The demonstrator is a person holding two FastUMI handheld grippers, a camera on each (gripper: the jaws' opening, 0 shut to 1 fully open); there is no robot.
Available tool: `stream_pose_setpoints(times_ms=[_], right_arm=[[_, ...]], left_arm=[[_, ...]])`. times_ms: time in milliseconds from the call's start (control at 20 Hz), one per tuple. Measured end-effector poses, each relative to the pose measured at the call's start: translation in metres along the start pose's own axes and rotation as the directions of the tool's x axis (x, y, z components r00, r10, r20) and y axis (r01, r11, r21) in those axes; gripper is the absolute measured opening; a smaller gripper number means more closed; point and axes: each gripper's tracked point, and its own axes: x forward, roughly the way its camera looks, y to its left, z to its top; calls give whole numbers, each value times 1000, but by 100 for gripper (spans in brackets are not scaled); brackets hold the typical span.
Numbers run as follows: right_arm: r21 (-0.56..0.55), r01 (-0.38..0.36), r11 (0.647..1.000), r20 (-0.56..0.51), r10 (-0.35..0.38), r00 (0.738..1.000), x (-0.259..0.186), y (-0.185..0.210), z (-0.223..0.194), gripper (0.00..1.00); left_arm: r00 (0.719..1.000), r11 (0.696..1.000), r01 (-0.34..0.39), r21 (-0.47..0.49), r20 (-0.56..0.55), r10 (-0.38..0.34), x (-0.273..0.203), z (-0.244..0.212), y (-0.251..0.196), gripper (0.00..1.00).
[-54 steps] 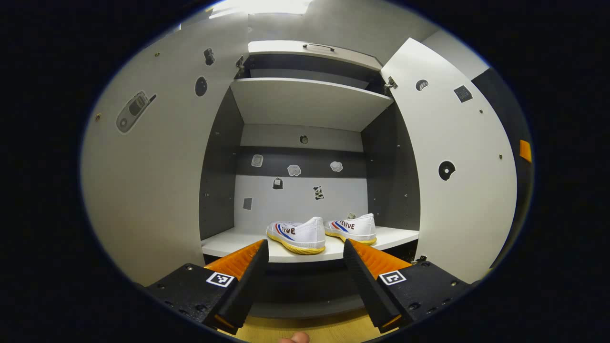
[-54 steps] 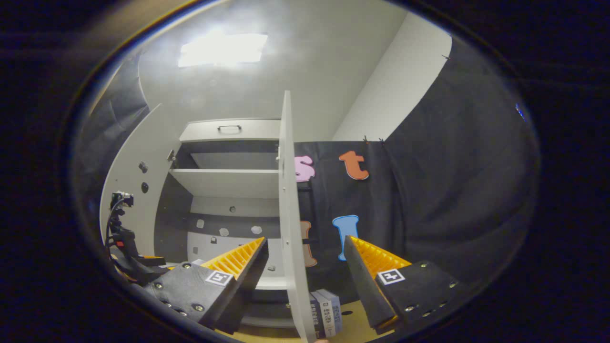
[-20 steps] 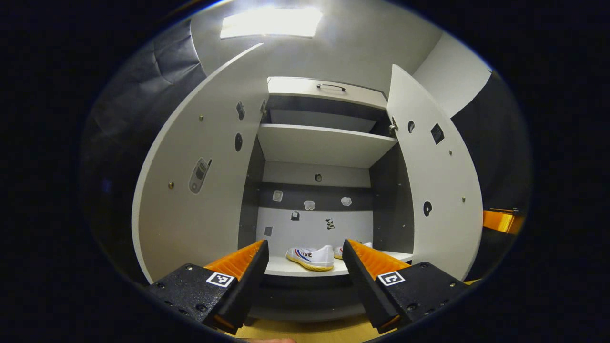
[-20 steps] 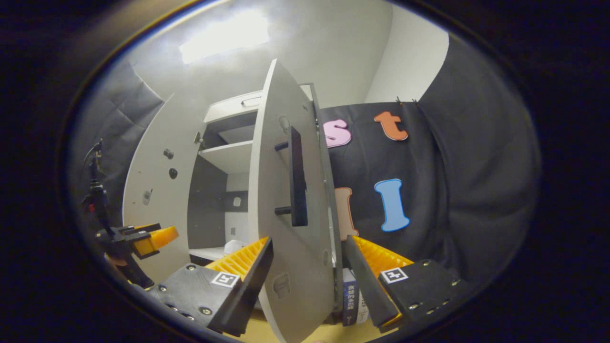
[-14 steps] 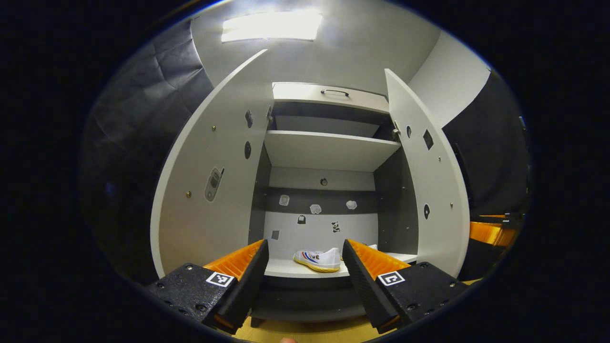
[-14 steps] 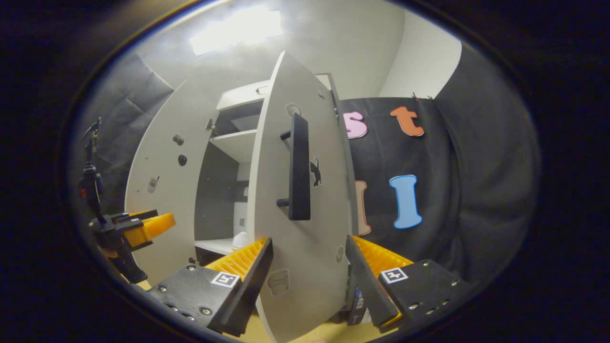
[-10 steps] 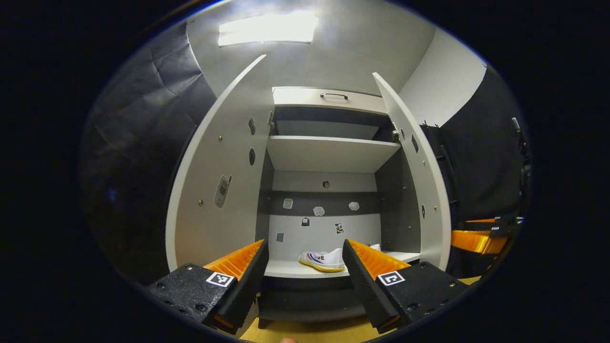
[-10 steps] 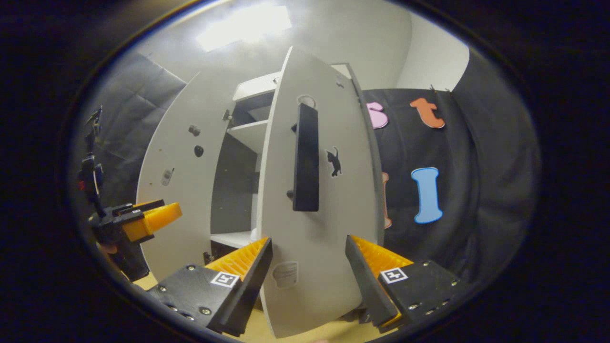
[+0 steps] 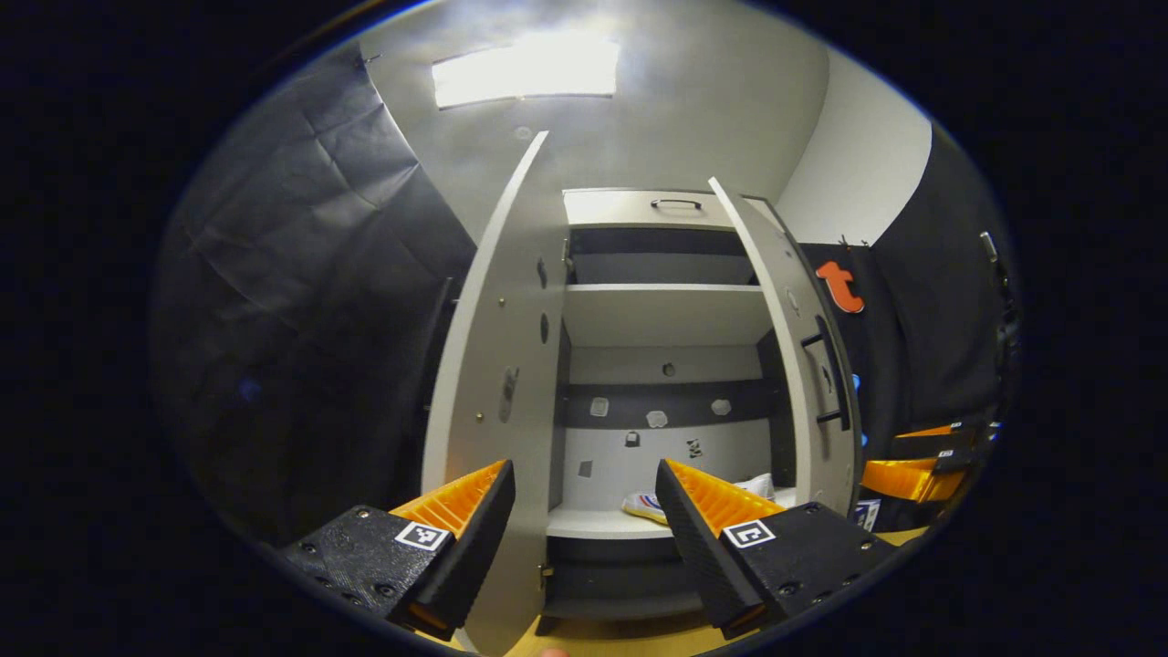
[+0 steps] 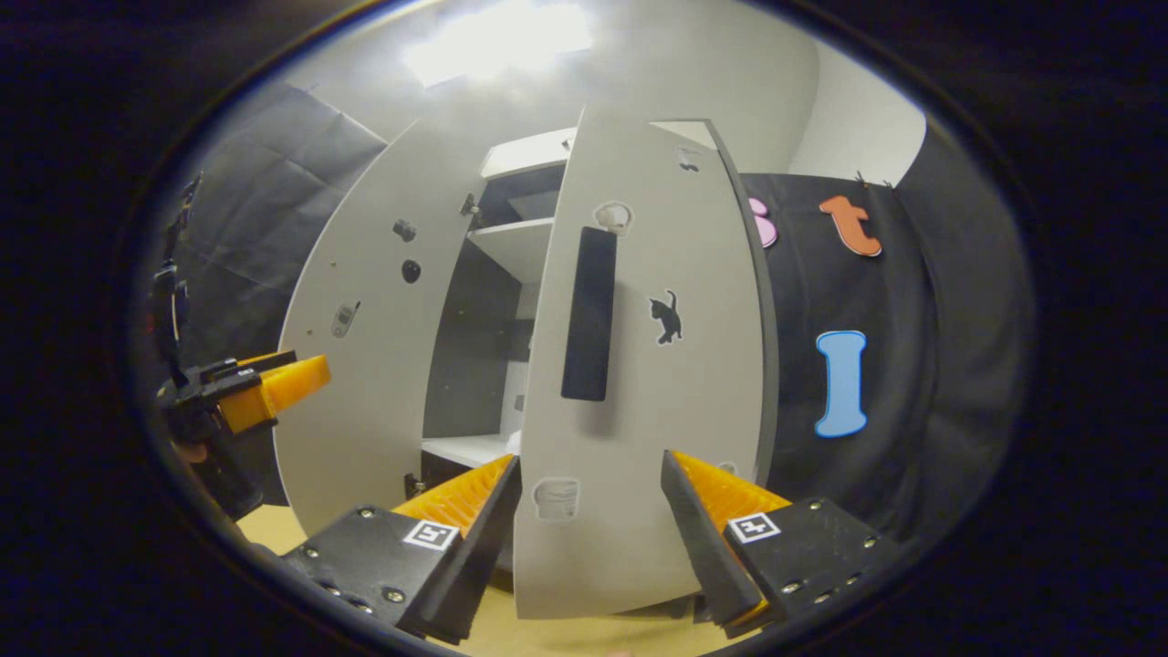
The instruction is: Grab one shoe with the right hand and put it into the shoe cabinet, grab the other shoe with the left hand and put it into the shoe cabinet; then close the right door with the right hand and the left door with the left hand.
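Observation:
The white shoe cabinet stands with both doors ajar. A white shoe with red and blue stripes lies on its lower shelf, partly hidden behind my left gripper's finger. My left gripper is open and empty, back from the cabinet, near the left door. The right door is swung partway shut, its outer face and black handle toward my right gripper. That gripper is open, its fingers either side of the door's lower part. The left gripper also appears at far left in the right gripper view.
The right gripper shows beyond the right door in the left gripper view. Some books stand by the cabinet's right foot. Wooden floor runs in front. Black cloth walls close in on both sides.
The right door has swung from fully open to partway shut, with my right gripper following behind it. My left gripper has drawn back from the shelf and shifted toward the left door.

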Motion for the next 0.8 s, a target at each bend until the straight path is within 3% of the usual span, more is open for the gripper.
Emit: stream_pose_setpoints(times_ms=[50,200,400,750,800], right_arm=[[-5,-5,1000,-1,5,1000,0,3,-1,92],[-15,-19,1000,-9,19,1000,3,9,-4,92],[-24,-19,1000,-33,18,999,11,14,-11,92],[-74,-32,997,-82,26,996,25,30,-26,92],[-81,-35,996,-85,28,996,26,32,-28,92]], left_arm=[[1000,1000,-26,10,2,26,-1,1,9,93],[1000,1000,-7,-13,15,7,-8,6,10,90],[999,999,-31,-8,39,32,-16,14,25,91],[970,971,-239,6,53,238,-29,16,100,89],[959,960,-281,9,45,281,-31,15,114,94]])
